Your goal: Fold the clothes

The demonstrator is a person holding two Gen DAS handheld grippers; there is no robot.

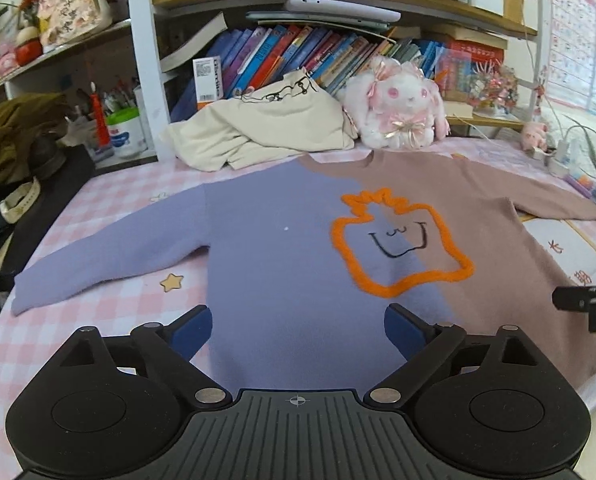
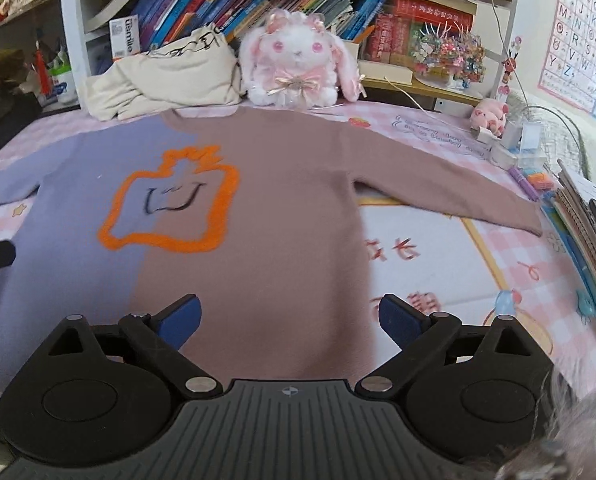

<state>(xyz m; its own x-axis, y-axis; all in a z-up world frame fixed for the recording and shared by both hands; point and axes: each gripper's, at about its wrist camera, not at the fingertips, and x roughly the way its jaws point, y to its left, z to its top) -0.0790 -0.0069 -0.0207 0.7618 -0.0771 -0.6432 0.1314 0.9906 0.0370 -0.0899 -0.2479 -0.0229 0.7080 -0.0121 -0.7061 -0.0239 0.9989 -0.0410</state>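
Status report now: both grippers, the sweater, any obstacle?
Left gripper open, right gripper open, both empty. Sweater flat, sleeves spread, unfolded. Cream garment and plush bunny beside collar.

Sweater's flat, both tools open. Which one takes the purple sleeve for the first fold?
Left. The left tool hangs open over the purple half of the sweater, with the purple sleeve on its side. The right tool sits over the brown half, nearer the brown sleeve.
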